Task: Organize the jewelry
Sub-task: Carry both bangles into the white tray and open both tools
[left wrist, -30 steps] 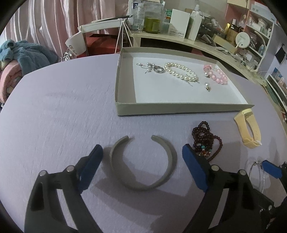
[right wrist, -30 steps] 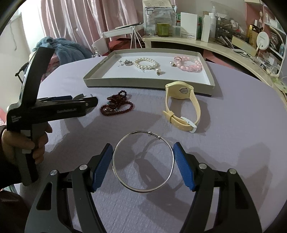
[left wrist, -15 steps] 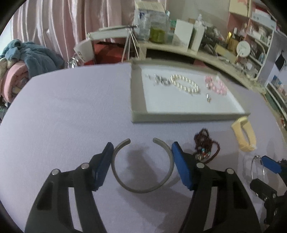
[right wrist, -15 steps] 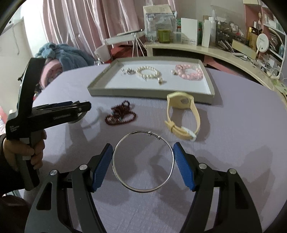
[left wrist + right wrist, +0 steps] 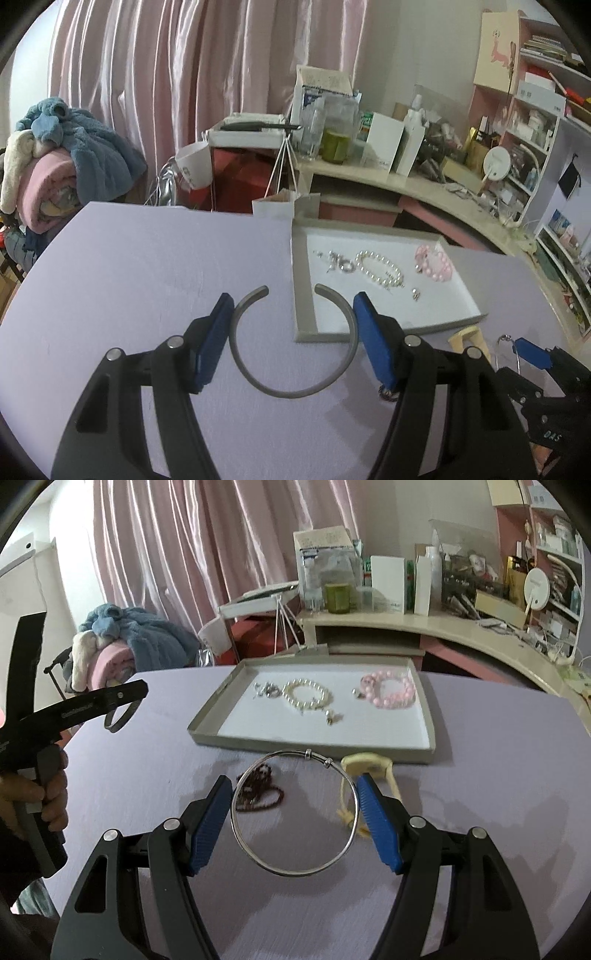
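My left gripper [image 5: 292, 306] is shut on a grey open cuff bangle [image 5: 295, 395] and holds it up above the lilac table, its blue pads pressing both sides. Between the pads of my right gripper [image 5: 293, 786], a thin silver bangle [image 5: 295, 873] hangs in the air the same way. Ahead lies the grey tray [image 5: 306, 744] with a pearl bracelet [image 5: 306, 698], a pink bead bracelet [image 5: 391, 694] and a small silver piece [image 5: 266, 691]. A dark red bead bracelet [image 5: 258, 794] and a yellow watch band [image 5: 369, 766] lie on the table in front of the tray.
In the right wrist view the left gripper [image 5: 122, 701] is at the left, held by a hand [image 5: 48, 794]. Behind the table stand a cluttered curved desk [image 5: 461, 631], a white chair [image 5: 195, 166] and a pile of blankets [image 5: 55, 158].
The left jaws closed on the grey cuff and lifted it off the table. The right gripper rose with the silver bangle. Both views now look further over the tray.
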The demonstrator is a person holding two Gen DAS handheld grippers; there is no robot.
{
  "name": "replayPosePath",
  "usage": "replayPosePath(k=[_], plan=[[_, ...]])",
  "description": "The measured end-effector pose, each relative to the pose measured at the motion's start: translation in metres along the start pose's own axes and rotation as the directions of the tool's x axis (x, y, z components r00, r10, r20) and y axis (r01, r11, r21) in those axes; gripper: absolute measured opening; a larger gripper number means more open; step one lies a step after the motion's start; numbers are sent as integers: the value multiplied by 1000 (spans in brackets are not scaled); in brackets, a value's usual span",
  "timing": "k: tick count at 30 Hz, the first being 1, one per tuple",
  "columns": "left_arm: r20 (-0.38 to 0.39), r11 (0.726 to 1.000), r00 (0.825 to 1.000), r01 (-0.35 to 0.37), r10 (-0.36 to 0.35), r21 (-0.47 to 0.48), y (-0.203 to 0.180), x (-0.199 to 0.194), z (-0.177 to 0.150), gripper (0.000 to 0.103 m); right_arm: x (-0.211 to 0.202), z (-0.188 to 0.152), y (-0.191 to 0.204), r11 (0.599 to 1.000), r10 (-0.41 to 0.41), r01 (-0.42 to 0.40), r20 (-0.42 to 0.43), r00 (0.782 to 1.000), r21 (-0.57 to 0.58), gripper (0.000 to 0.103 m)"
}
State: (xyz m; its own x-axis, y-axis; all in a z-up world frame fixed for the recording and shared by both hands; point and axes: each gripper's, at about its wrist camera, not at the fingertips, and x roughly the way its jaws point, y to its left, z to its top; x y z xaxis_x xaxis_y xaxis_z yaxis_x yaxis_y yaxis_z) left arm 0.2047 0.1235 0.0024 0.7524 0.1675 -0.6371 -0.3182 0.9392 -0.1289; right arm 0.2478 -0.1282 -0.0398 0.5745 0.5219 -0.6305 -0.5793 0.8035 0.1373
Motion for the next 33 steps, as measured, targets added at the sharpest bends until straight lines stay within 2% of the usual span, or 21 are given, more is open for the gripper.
replayPosePath(k=[11,15,22,33], plan=[[53,1000,998,19,-19,12,-4,-9,20,66,1,54,-17,995,-81,88,135,988,-52,71],[67,1000,998,21,-22,15,-5,-8,28,66,13,73,-26,991,-113,123,160,981,-55,71],[88,1000,996,19,-20,19,-6,-7,41,66,38,94,-36,989,-127,137,166,978,-50,71],[92,1000,996,18,-20,20,-7,-4,48,66,68,96,-37,989,-134,141,119,984,-50,71]])
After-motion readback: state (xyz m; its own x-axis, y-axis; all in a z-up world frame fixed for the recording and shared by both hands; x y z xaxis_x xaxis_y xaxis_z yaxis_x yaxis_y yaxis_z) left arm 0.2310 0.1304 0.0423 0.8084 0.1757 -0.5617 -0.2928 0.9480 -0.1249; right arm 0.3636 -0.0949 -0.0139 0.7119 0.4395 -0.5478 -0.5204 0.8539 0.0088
